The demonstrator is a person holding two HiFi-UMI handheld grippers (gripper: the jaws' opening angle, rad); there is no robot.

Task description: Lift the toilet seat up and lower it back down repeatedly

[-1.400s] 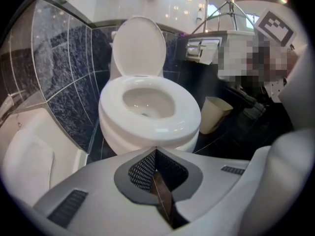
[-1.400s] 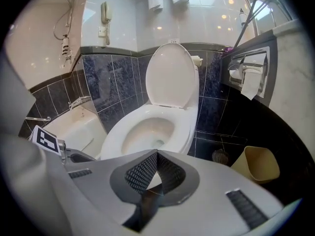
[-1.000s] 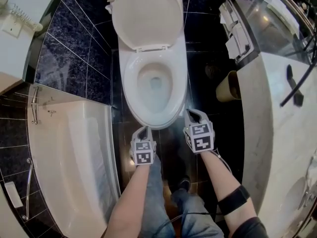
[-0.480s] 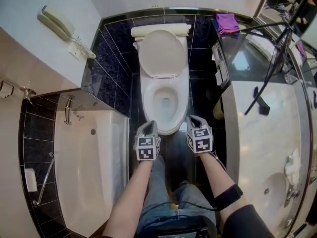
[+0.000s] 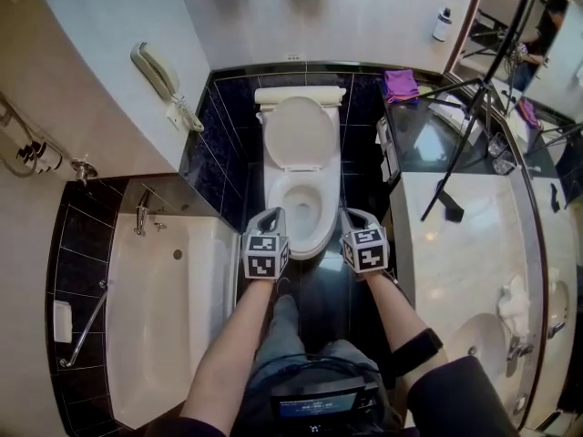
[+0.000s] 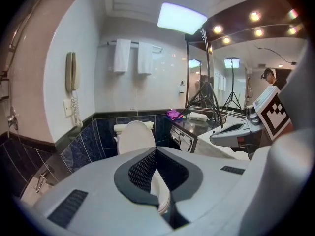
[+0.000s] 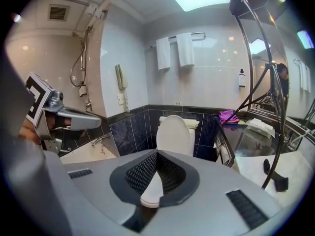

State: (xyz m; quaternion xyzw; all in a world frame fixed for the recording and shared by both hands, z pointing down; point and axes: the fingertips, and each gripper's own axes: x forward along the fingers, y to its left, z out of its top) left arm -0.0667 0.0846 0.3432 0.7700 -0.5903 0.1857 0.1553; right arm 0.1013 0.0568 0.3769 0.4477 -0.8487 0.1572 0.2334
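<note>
The white toilet (image 5: 303,209) stands against the far wall, its lid (image 5: 299,133) raised and leaning on the tank. Whether the seat ring lies on the bowl rim I cannot tell. My left gripper (image 5: 272,213) and my right gripper (image 5: 351,215) hang side by side above the bowl's front edge, clear of the toilet. Both are shut with nothing between the jaws. In the left gripper view the left gripper (image 6: 155,150) points at the raised lid (image 6: 133,136) well beyond its tips. In the right gripper view the right gripper (image 7: 157,152) faces the lid (image 7: 173,134) from the same distance.
A bathtub (image 5: 155,317) runs along the left. A marble counter (image 5: 465,271) with a sink fills the right, and a black tripod (image 5: 474,107) stands over it. A wall phone (image 5: 155,69) hangs at the left. A purple cloth (image 5: 399,85) lies by the tank.
Both grippers have risen from low at the bowl's front rim to well above it. The head view has pulled back and shows more of the room. The lid stays raised.
</note>
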